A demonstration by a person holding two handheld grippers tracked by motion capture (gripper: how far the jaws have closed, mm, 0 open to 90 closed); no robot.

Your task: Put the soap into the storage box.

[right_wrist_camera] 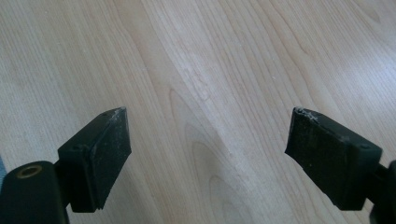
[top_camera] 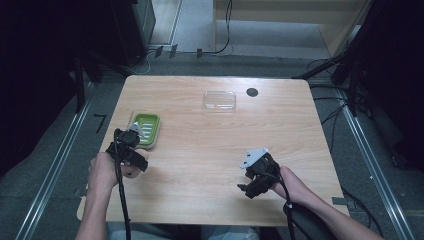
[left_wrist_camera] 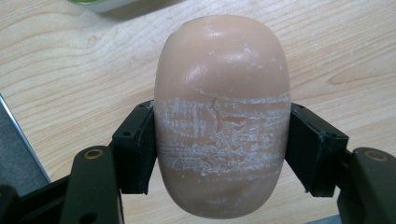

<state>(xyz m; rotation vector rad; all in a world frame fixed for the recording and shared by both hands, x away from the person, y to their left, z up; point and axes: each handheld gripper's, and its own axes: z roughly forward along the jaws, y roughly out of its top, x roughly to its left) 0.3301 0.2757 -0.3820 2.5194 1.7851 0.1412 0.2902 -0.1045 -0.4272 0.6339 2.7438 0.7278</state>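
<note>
A smooth beige bar of soap, scuffed white across its middle, sits between the black jaws of my left gripper, which is shut on its two sides. From above, the left gripper holds the soap just over the table's left front part, a little in front of a green soap dish. The dish's edge peeks in at the top of the left gripper view. My right gripper rests at the front right, open, and its jaws have only bare wood between them.
A clear plastic lid or box lies near the far edge of the wooden table, with a small dark round hole to its right. Floor rails and cables run around the table.
</note>
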